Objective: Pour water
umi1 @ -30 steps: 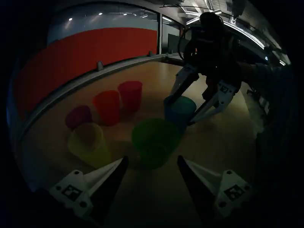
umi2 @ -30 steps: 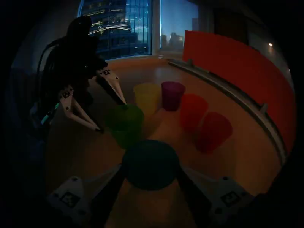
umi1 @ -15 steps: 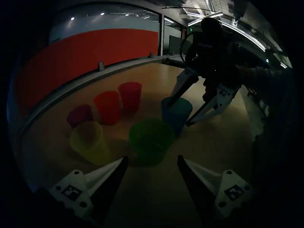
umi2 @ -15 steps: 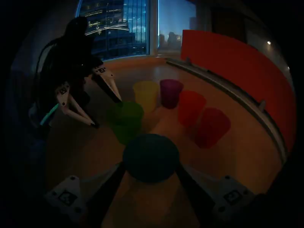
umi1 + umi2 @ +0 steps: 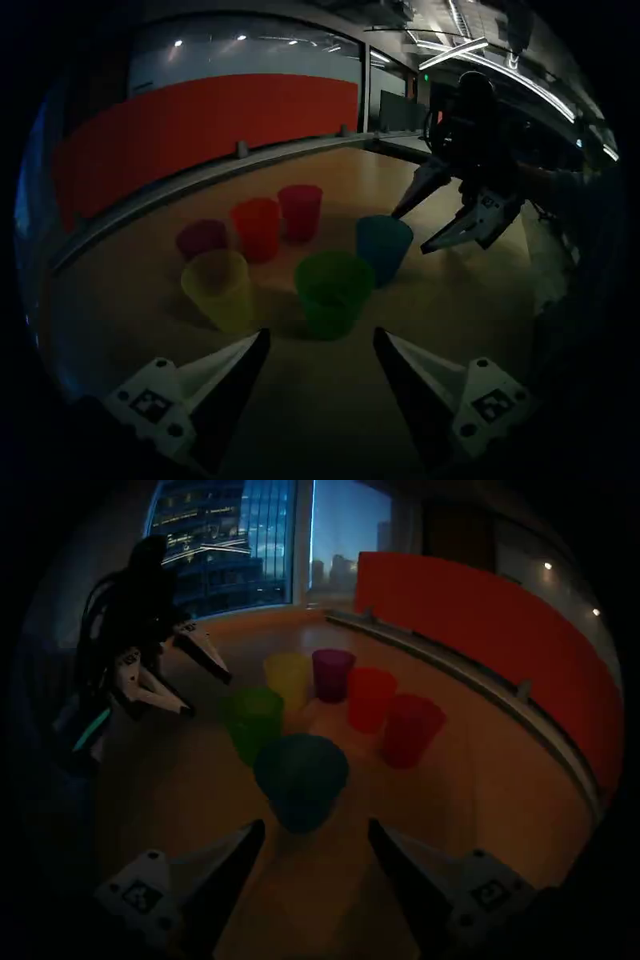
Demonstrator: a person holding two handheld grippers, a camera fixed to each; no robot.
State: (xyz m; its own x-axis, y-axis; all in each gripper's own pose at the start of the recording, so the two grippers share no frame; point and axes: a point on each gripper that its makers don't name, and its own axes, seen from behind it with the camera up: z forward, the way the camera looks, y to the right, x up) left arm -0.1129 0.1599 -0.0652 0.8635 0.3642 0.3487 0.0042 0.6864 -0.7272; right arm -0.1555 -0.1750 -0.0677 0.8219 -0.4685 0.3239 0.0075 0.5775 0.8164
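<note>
Cups crowd the middle of a wooden surface (image 5: 456, 320) in dim light. A red panel (image 5: 200, 120) runs along the rail at one long edge, and tall windows (image 5: 232, 552) stand beyond another edge. Nearest the panel edge a purple cup (image 5: 202, 238), a red cup (image 5: 256, 228) and a crimson cup (image 5: 300, 210) stand in a row. A yellow cup (image 5: 218, 288), a green cup (image 5: 332, 292) and a blue cup (image 5: 382, 248) stand on the side away from it. All six are upright, open-topped and close together. Whether any holds water cannot be told in this light. The green cup looks translucent and sits just ahead of the left gripper (image 5: 318, 346), whose jaws are spread wide and hold nothing. The blue cup stands just ahead of the right gripper (image 5: 315, 832); its jaws are equally wide and do not press the cup.
</note>
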